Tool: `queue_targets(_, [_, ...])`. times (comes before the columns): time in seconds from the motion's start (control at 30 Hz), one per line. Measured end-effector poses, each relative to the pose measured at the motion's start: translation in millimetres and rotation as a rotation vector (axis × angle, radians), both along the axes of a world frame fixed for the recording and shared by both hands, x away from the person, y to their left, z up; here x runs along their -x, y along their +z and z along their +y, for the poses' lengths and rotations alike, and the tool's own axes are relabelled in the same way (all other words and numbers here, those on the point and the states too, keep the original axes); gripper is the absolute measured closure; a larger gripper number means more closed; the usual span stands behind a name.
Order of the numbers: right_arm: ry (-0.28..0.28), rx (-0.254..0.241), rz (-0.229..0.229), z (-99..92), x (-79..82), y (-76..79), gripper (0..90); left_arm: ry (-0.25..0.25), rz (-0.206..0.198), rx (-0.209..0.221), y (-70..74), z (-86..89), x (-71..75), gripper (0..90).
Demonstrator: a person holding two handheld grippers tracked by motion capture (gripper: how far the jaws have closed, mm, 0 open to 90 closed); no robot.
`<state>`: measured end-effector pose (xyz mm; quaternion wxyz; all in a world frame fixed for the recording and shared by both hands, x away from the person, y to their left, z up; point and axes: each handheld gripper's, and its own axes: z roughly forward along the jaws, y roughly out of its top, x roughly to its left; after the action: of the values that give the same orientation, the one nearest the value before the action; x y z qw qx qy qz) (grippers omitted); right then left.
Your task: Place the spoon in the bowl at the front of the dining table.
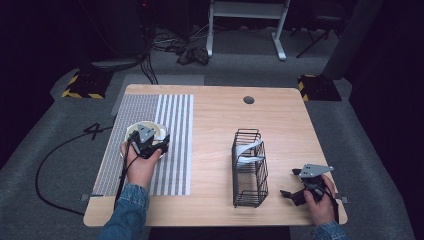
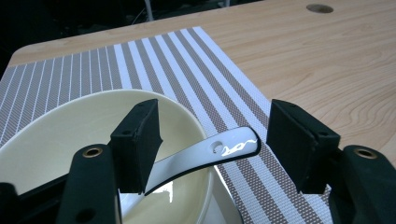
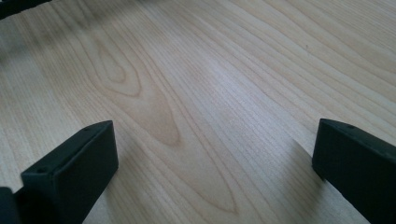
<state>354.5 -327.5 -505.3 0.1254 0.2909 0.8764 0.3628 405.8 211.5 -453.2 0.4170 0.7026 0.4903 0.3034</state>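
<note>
Left gripper (image 2: 212, 144): jaws spread wide, pads clear of the white ceramic spoon (image 2: 205, 156) between them. Spoon: handle pointing up and outward over the rim of the cream bowl (image 2: 56, 140), its lower end inside the bowl. Bowl: standing on the striped placemat (image 2: 154, 60) at the table's left side; in the high view the left gripper (image 1: 150, 145) hangs over it. Right gripper (image 3: 215, 168): jaws spread apart, nothing between them, above bare wooden table (image 3: 210, 70); held near the table's front right corner. Black wire basket (image 1: 249, 170): between the two grippers, holding white pieces.
</note>
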Motion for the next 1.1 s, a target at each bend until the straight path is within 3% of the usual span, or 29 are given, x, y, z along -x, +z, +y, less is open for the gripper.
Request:
queue_targets(0.27, [0.000,0.000,0.000,0.0,0.0,0.0,0.2,0.019,-0.029,0.025,14.4,9.1,19.2,34.0])
queue_targets(0.63, [0.000,-0.001,0.001,0.0,0.0,0.0,0.2,0.020,-0.026,0.043,27.1,19.9,49.3,33.3])
queue_targets(1.1, [0.000,-0.001,0.001,0.0,0.0,0.0,0.2,0.006,-0.005,0.045,27.2,31.6,80.6,31.3])
